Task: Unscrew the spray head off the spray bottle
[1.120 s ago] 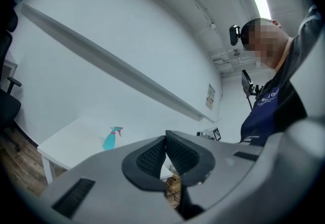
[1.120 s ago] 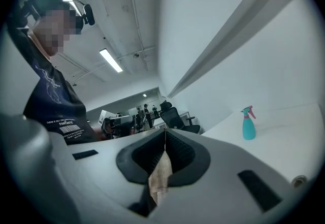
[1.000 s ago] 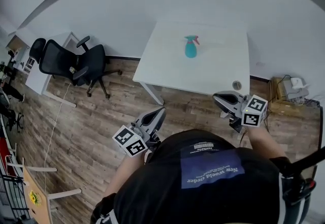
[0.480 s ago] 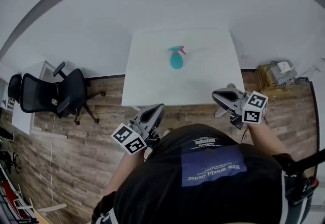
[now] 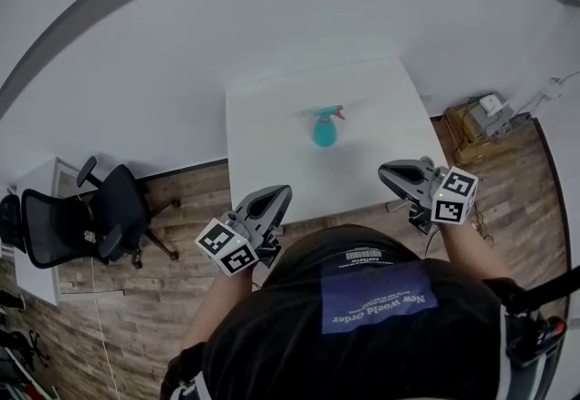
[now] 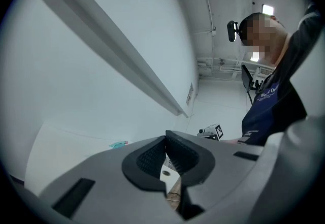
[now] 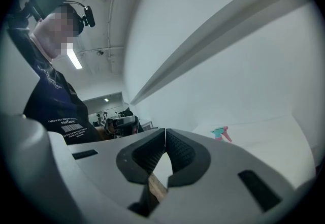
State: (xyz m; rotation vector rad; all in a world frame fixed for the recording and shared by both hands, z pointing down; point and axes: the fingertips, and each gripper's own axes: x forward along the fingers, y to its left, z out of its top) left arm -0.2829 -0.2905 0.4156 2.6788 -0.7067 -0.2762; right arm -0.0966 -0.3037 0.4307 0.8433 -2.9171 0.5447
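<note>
Head view, teal spray bottle (image 5: 324, 128) stood upright mid-bench (image 5: 272, 153), well ahead of left hand-held gripper (image 5: 275, 196) and right hand-held gripper (image 5: 390, 174), left gripper view, jaws pressed together, empty, spray bottle (image 6: 118, 144) far left, right gripper view, jaws closed on nothing, spray bottle (image 7: 220, 133) distant right

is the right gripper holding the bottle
No, the right gripper has its jaws shut on nothing, and the bottle stands apart on the table.
</note>
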